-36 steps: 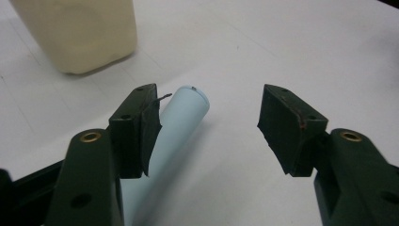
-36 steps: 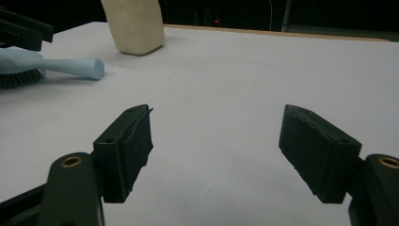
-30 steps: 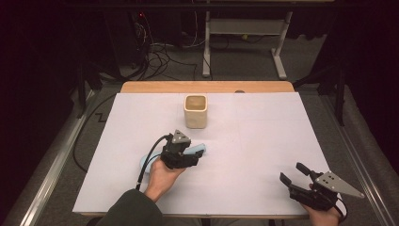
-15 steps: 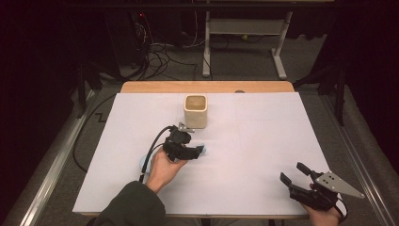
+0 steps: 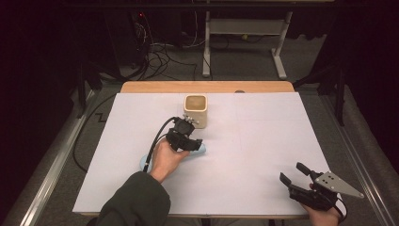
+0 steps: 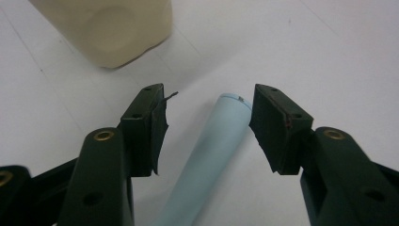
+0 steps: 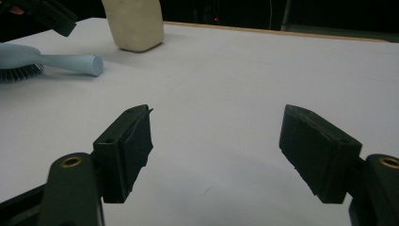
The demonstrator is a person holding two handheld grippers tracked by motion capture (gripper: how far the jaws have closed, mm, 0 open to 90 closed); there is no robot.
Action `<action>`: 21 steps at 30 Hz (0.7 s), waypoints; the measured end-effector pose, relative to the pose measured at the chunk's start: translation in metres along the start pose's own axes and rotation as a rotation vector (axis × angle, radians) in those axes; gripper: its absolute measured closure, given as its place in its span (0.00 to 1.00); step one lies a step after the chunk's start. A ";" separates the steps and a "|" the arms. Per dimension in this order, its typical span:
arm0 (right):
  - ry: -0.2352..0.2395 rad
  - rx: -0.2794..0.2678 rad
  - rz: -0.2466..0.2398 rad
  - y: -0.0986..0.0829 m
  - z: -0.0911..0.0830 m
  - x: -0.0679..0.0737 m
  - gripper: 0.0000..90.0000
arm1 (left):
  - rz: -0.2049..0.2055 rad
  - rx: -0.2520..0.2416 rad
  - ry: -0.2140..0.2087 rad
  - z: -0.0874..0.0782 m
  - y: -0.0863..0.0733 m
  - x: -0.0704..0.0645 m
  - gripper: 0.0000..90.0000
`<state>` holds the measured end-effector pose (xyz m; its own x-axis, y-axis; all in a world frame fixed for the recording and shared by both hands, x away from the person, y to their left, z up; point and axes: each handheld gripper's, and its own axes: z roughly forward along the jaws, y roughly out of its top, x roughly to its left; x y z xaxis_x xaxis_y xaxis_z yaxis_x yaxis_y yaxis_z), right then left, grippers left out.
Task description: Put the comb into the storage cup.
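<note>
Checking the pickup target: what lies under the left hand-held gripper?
A light blue hairbrush lies on the white table, its handle between the open jaws. The hand covers its bristle head from above.

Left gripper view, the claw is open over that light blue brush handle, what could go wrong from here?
The left claw stands open astride the light blue plastic hairbrush handle, near its rounded tip, so closing there might pinch only the end and let it slip out. The cream square container stands just beyond; pushing forward could nudge it. Bristles face down, so the brush may rock when lifted.
</note>
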<state>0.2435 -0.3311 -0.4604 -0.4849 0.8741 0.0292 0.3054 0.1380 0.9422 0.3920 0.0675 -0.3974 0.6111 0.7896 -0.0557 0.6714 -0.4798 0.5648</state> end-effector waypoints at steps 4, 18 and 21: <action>0.002 -0.001 -0.004 0.000 0.000 0.001 0.29 | -0.036 0.008 -0.021 0.005 0.004 0.008 0.54; 0.008 0.005 -0.012 0.000 0.001 0.002 0.30 | -0.089 0.091 0.017 0.025 0.008 0.019 0.63; 0.009 0.005 -0.013 0.000 0.001 0.002 0.30 | -0.089 0.092 -0.005 0.027 0.008 0.018 0.68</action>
<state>0.2436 -0.3286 -0.4605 -0.4960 0.8681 0.0200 0.3034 0.1517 0.9407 0.4198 0.0674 -0.4163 0.5492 0.8288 -0.1069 0.7586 -0.4407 0.4798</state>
